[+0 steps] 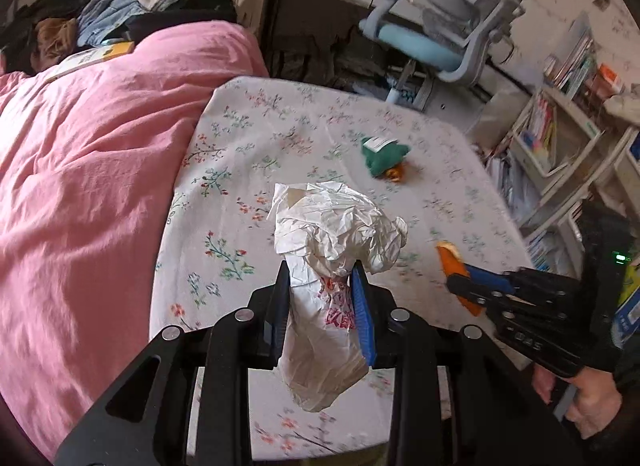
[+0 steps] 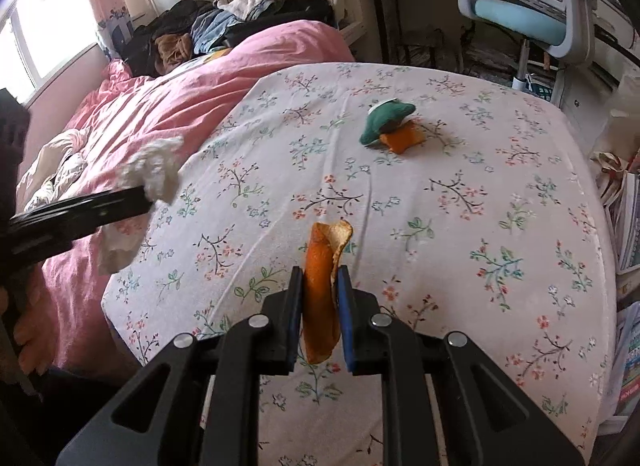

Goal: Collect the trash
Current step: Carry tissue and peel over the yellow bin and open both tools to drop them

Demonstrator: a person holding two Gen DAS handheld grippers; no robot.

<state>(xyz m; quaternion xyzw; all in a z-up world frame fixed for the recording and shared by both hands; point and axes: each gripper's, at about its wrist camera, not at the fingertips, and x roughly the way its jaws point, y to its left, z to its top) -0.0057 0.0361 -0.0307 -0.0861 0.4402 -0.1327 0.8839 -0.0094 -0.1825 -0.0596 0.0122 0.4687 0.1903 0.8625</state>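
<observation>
My left gripper (image 1: 322,272) is shut on a crumpled white paper wrapper (image 1: 336,225) with red print, held up above the floral bed sheet (image 1: 260,145). The same wrapper (image 2: 154,173) shows at the left of the right wrist view, in the left gripper (image 2: 146,195). My right gripper (image 2: 320,278) is shut on a curled strip of orange peel (image 2: 322,262), lifted off the sheet (image 2: 480,185). From the left wrist view the right gripper (image 1: 452,280) holds that peel (image 1: 450,258) at the right. Farther back on the sheet lie a green wrapper (image 2: 382,121) and another orange peel piece (image 2: 402,139).
A pink duvet (image 1: 80,165) covers the left half of the bed, with a pile of clothes (image 1: 120,13) at its head. A blue and grey desk chair (image 1: 452,25) stands beyond the bed's foot. Shelves of books (image 1: 560,125) line the right side.
</observation>
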